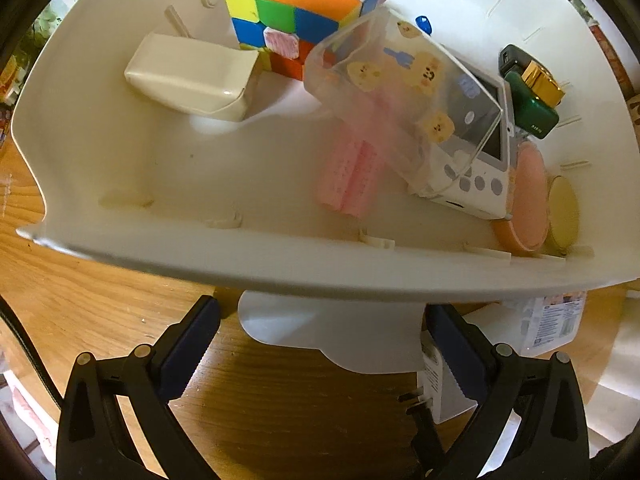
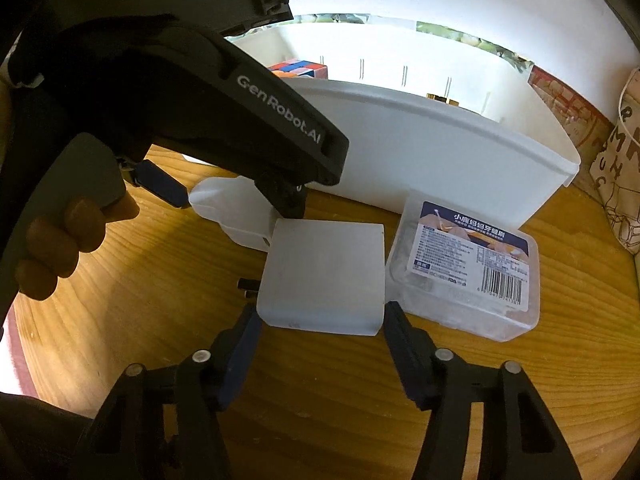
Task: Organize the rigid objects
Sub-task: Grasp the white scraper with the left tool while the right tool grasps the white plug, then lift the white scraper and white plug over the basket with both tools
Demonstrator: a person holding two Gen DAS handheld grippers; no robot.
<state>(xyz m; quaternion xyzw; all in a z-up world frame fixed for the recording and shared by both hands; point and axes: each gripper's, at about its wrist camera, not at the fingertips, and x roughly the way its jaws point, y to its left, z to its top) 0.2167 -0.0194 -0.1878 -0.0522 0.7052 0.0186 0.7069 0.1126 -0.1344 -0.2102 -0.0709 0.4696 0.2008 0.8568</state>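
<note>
Wooden table (image 2: 160,280), white charger (image 2: 324,280) between right gripper (image 2: 322,316) fingers, barely apart.

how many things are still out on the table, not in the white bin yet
3: a white charger block between the right gripper's fingers, a clear labelled box beside it, a white piece behind. Others may be hidden.

Lighting: bright daylight from behind and above the white bin (image 2: 440,148), whose far wall is blown out to near-white in the right wrist view. Left gripper (image 2: 224,196) reads as a dark silhouette against it. Shadows: soft, falling toward the camera on the wooden table (image 1: 100,308). Glare: small highlights on the cube (image 1: 304,8). Distortion: strong fisheye bowing, black vignette at the corners. Focus: centre sharp, edges smeared.
</note>
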